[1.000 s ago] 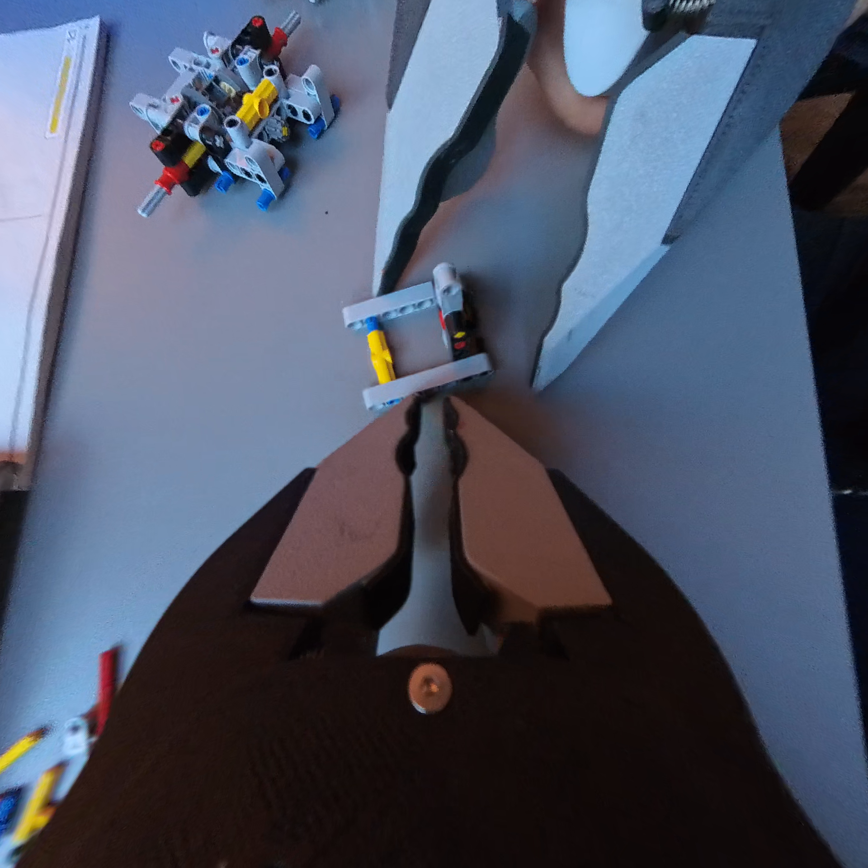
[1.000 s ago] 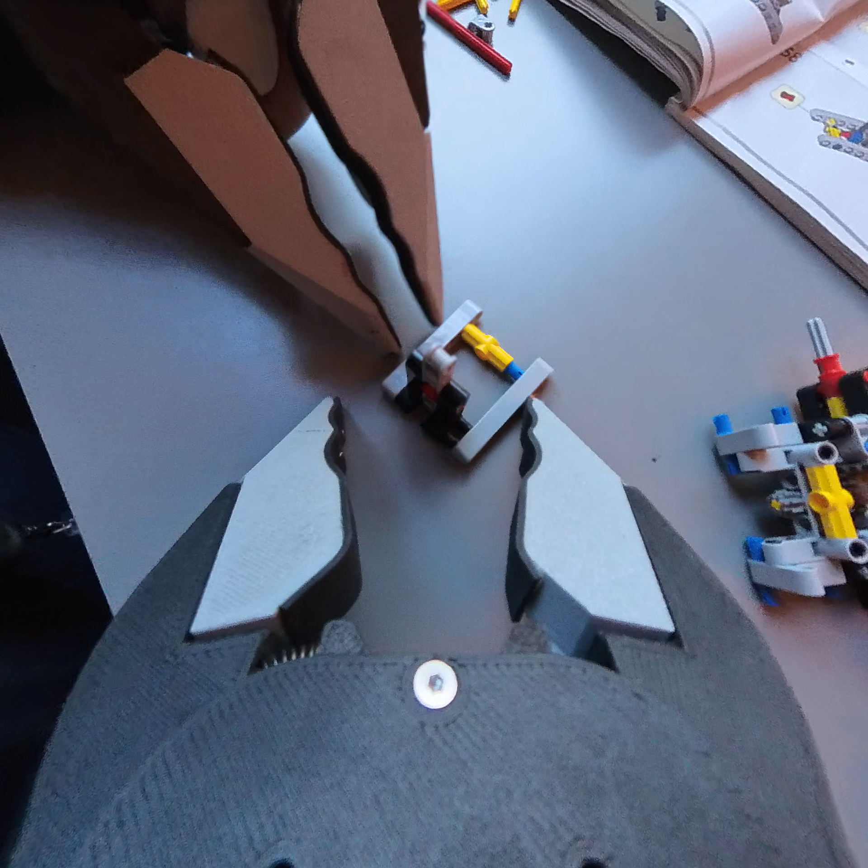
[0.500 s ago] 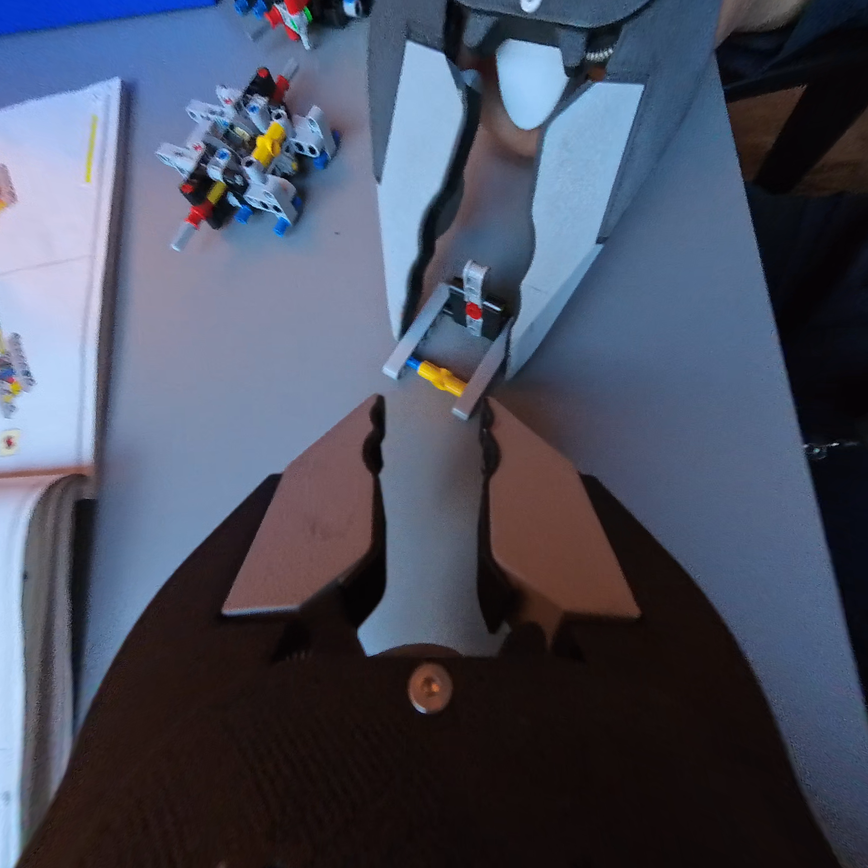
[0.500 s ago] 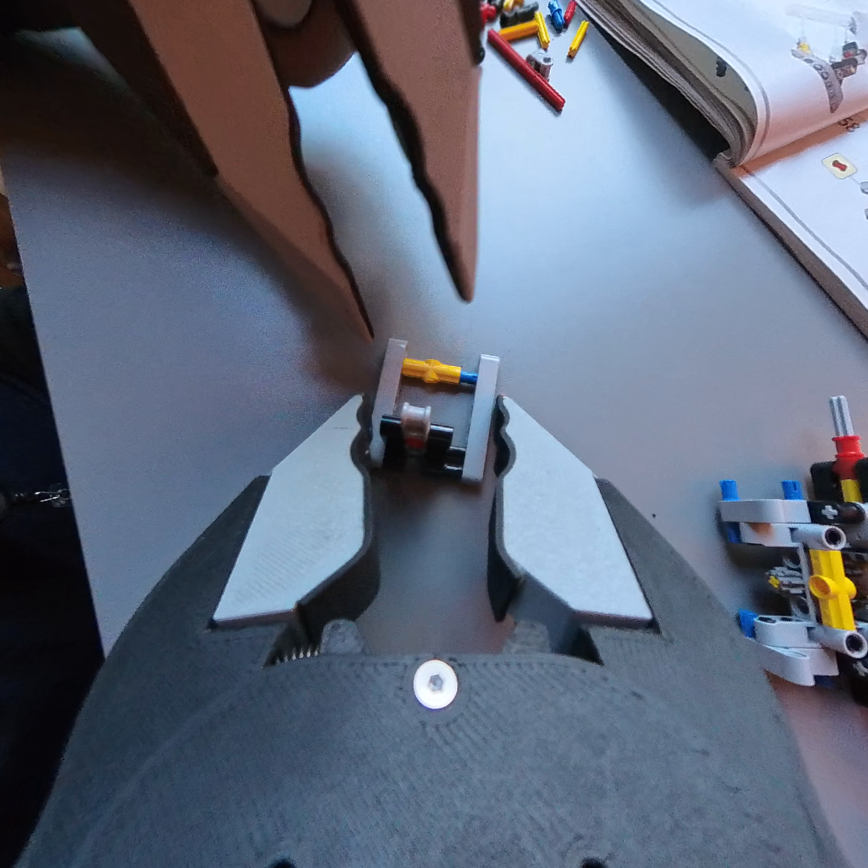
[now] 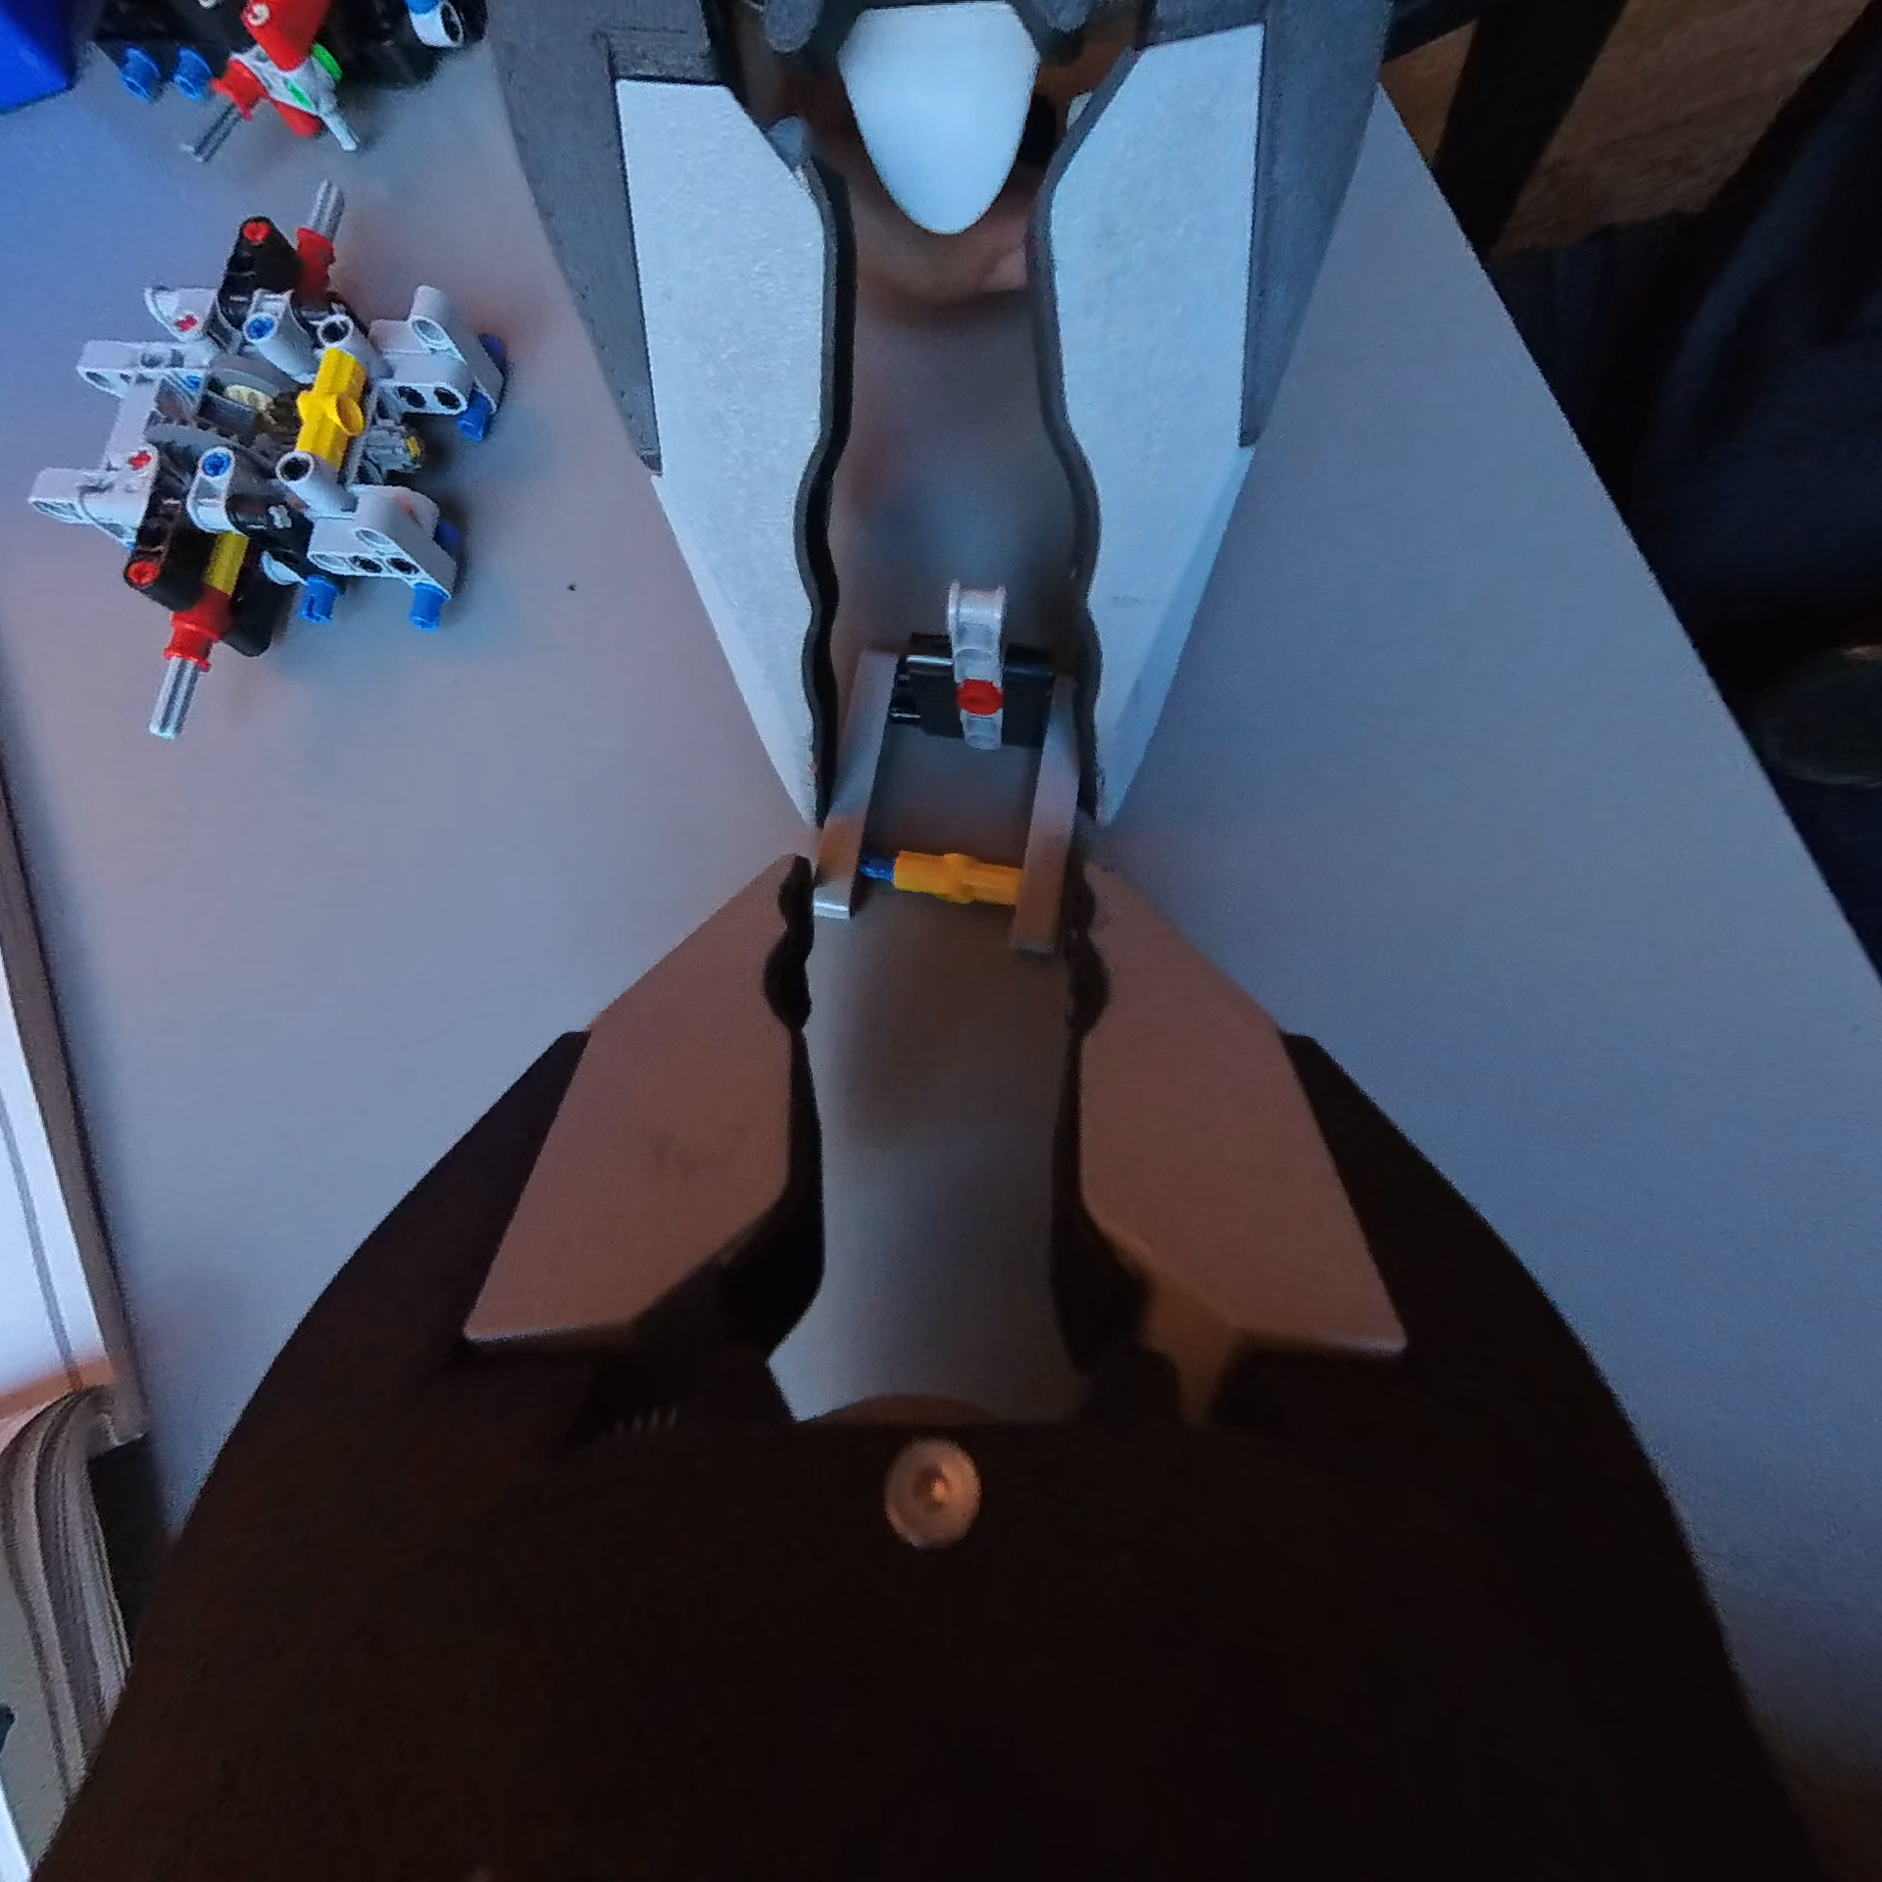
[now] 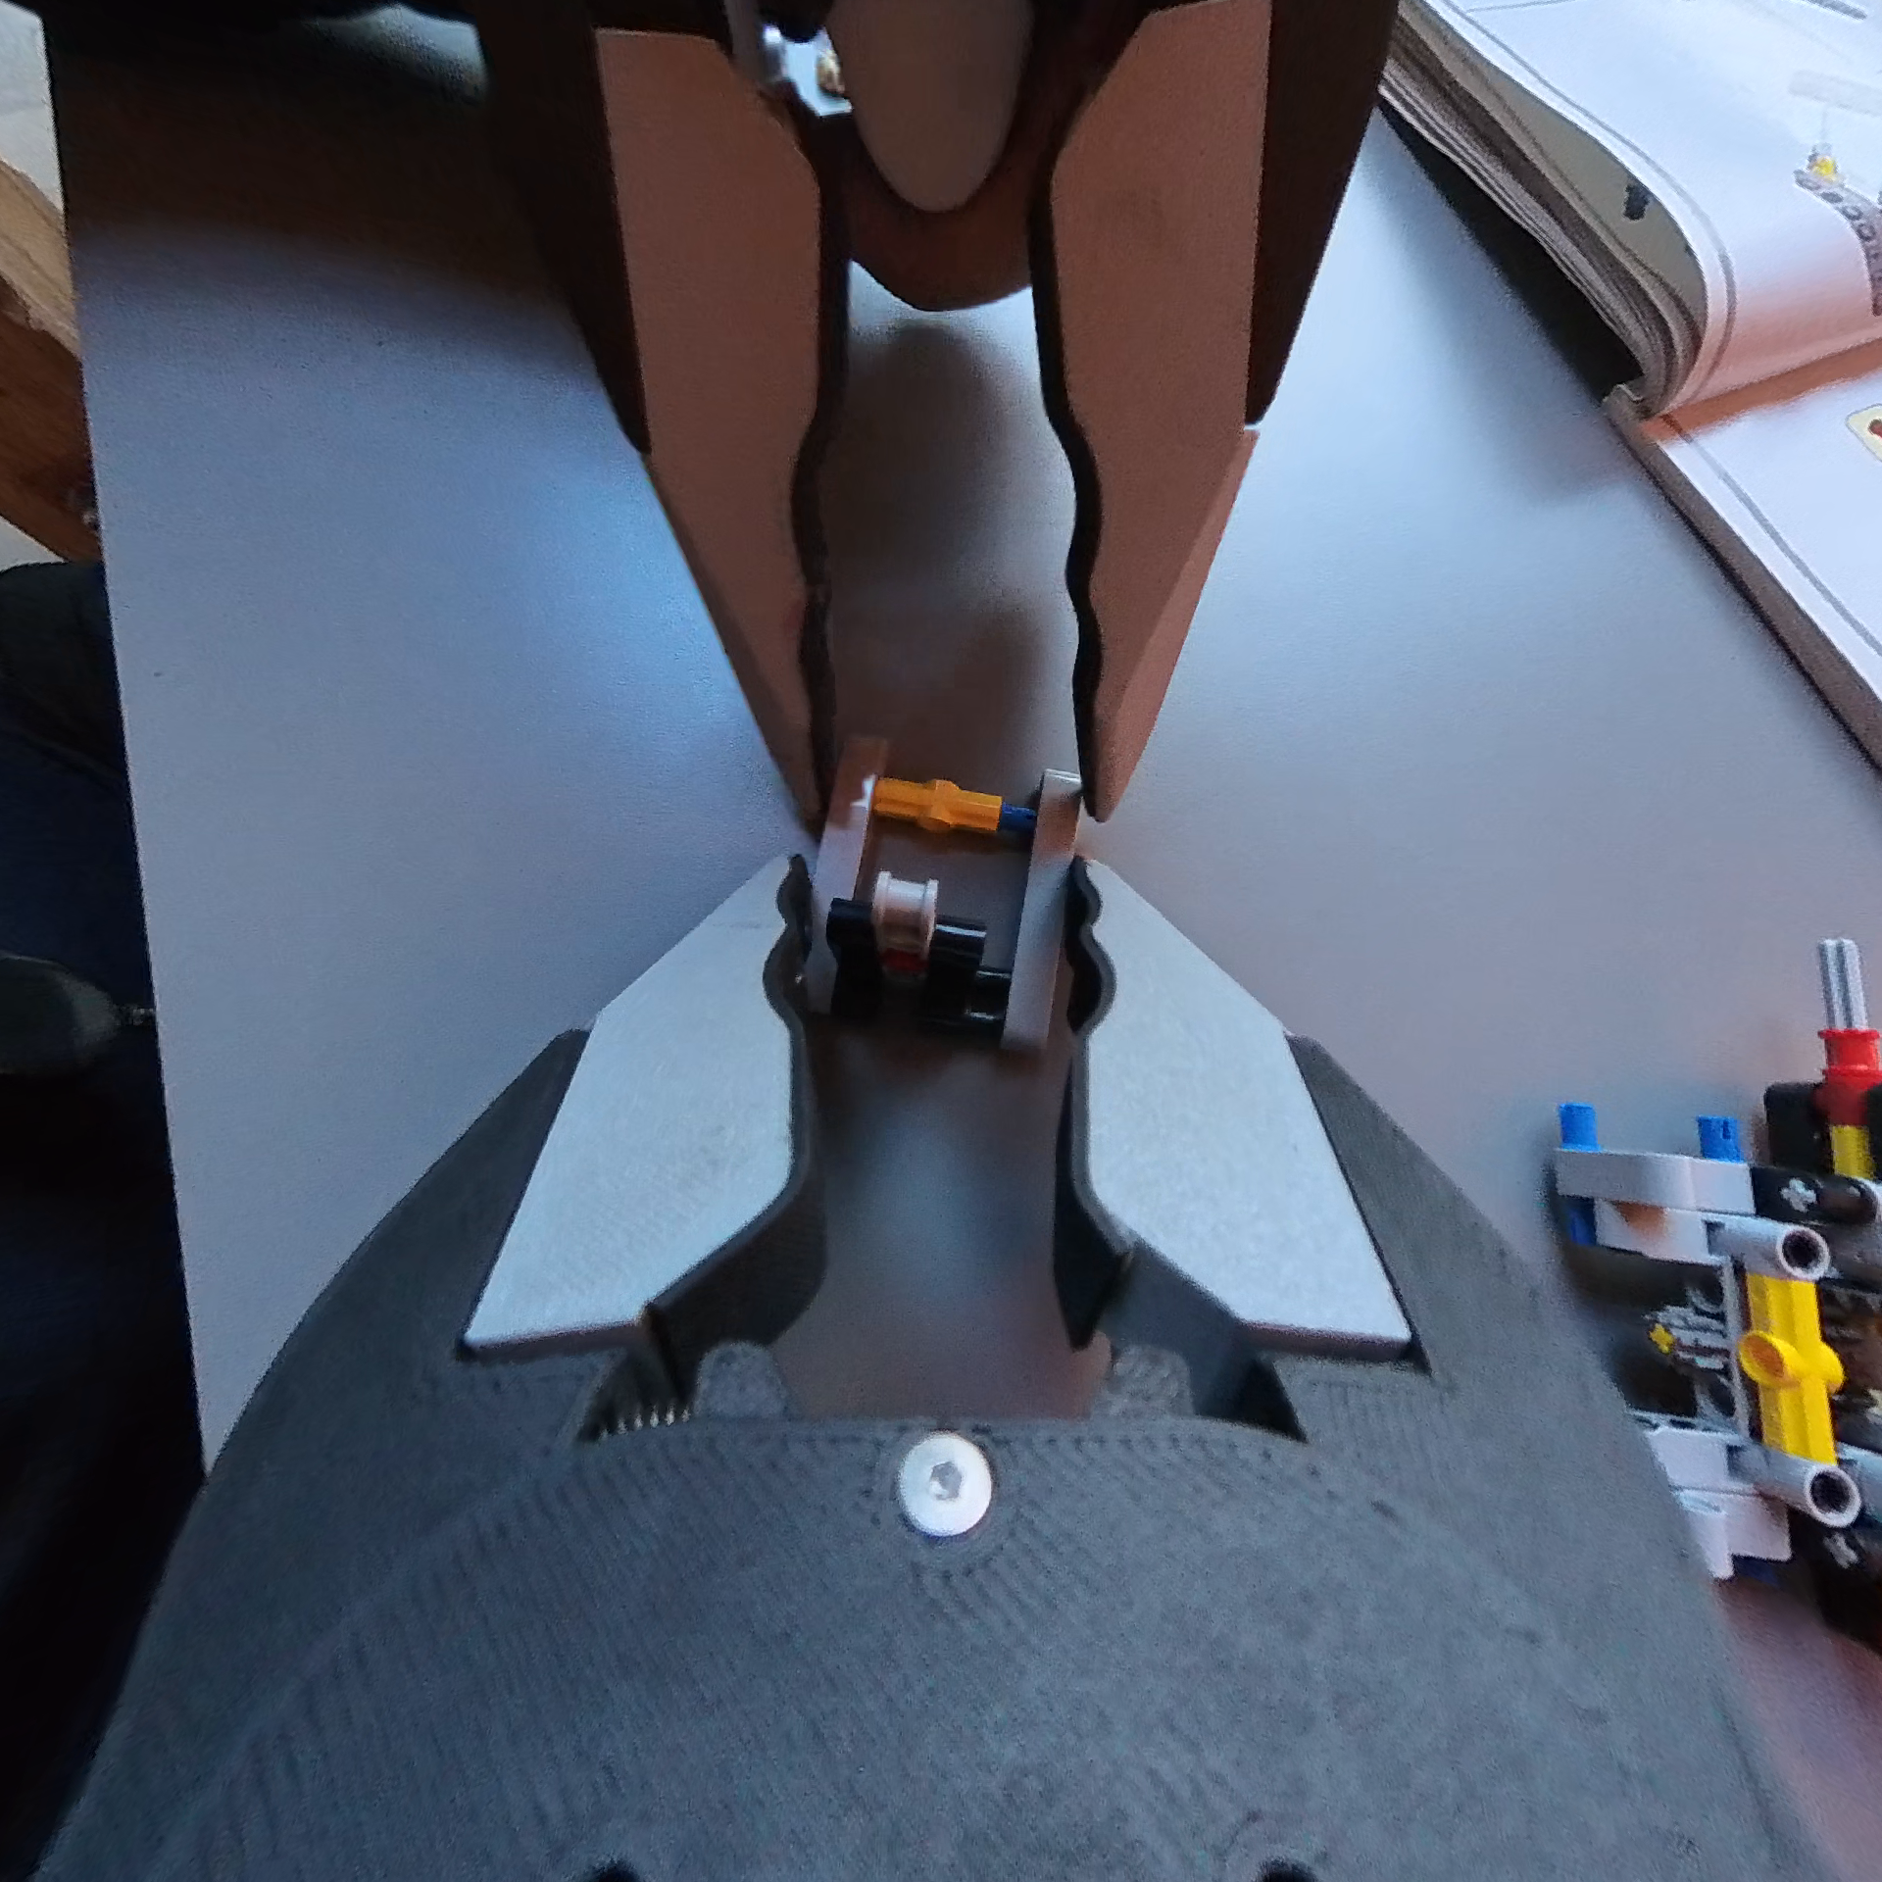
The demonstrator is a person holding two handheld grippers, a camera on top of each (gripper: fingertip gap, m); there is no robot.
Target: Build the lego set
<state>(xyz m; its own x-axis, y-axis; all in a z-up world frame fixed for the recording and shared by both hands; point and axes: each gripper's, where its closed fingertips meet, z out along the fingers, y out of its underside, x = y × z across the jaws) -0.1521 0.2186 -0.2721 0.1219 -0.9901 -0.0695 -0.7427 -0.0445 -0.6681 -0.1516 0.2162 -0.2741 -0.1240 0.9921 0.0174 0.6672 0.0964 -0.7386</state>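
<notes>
A small brick frame (image 5: 1049, 815) lies on the grey table (image 5: 407, 917). It has two grey beams, a yellow connector (image 5: 952, 878) with a blue pin, and a black cross part with a red pin. My right gripper (image 6: 937, 896) is shut on the frame (image 6: 1039, 937), its grey pads pressing the outer sides of both beams at the black end. It also shows in the left wrist view (image 5: 957, 815). My left gripper (image 5: 942, 896) faces it with its jaws apart. Its brown fingertips (image 6: 1110, 733) flank the beam ends at the yellow connector, close against them.
A larger brick assembly (image 5: 275, 458) lies to the left in the left wrist view and at the right (image 6: 1752, 1324) in the right wrist view. An open booklet (image 6: 1680, 204) lies beyond it. Another small model (image 5: 285, 71) sits at the far left. The table edge (image 5: 1629, 662) runs close beside the grippers. My left and right fingertips are right by each other.
My left gripper opened from nearly shut and came up to the frame's yellow end. My right gripper closed from wide open onto the frame's beams, and the frame turned in line with both grippers.
</notes>
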